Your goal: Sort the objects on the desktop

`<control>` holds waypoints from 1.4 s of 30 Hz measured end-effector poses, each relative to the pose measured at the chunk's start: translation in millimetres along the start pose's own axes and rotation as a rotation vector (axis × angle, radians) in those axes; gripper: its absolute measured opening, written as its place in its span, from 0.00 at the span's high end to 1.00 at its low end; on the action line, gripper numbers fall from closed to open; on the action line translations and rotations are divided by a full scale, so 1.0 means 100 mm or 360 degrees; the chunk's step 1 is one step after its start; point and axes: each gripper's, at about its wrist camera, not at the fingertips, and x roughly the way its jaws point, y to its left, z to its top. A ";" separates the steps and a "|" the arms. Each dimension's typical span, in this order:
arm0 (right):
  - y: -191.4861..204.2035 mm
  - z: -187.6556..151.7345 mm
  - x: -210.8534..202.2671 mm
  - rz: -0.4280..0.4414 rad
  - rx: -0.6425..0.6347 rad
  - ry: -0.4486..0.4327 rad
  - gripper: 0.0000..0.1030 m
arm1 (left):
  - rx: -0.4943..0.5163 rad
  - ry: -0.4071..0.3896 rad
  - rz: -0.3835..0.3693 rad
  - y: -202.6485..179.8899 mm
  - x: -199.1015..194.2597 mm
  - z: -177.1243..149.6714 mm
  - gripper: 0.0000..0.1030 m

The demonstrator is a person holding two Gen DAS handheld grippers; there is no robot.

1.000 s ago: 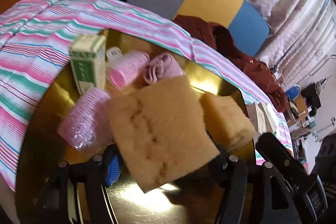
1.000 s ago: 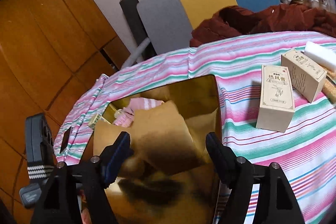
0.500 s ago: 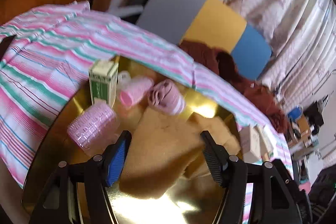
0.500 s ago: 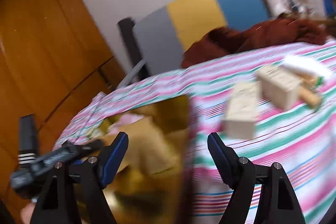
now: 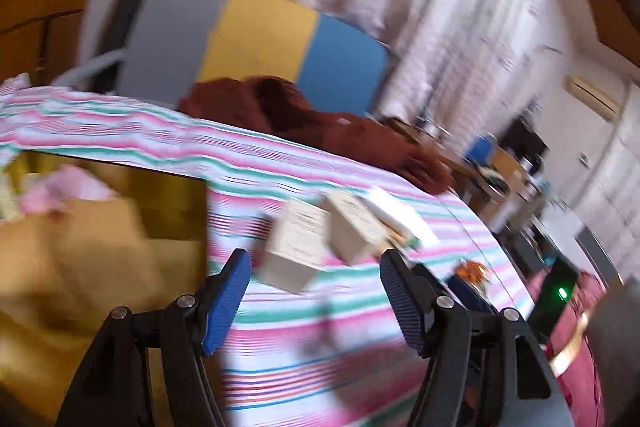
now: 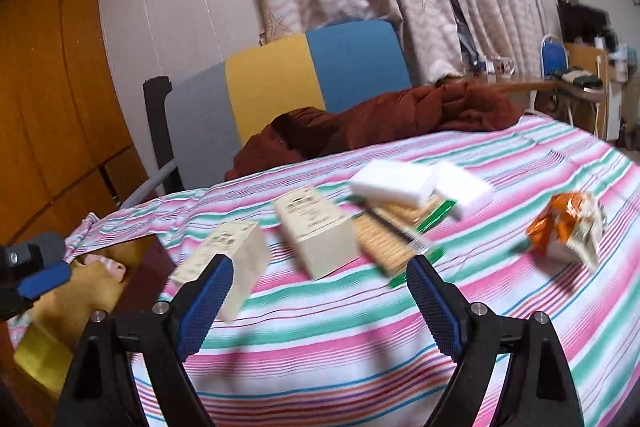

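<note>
- Our left tool (image 5: 314,291) hangs released and empty beside the gold tray (image 5: 176,203); swinging blind, we risk clipping its rim.
- Our right tool (image 6: 318,301), empty and opening, faces two boxes (image 6: 316,231) mid-tabletop; rushing in could topple them onto the sponges (image 6: 394,181).

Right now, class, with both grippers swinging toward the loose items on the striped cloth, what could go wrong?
1. The two cream boxes lie close together; the right gripper, jaws opening and empty, could knock one while taking the other.
2. The white blocks rest on the cracker packs; pulling one could drag the pile.
3. Both grippers head for one cluster and might collide.
</note>
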 end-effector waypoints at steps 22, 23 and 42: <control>-0.35 -0.15 0.50 0.0043 0.0171 0.0320 0.14 | 0.0145 0.0139 0.0223 0.01 0.91 -0.25 0.34; -0.35 -0.14 0.51 0.0042 0.0173 0.0325 0.14 | 0.0167 0.0145 0.0248 0.02 0.95 -0.26 0.34; -0.05 0.20 0.98 0.0150 -0.0110 0.0354 0.14 | -0.0032 0.0227 0.0280 0.30 1.27 -0.19 0.33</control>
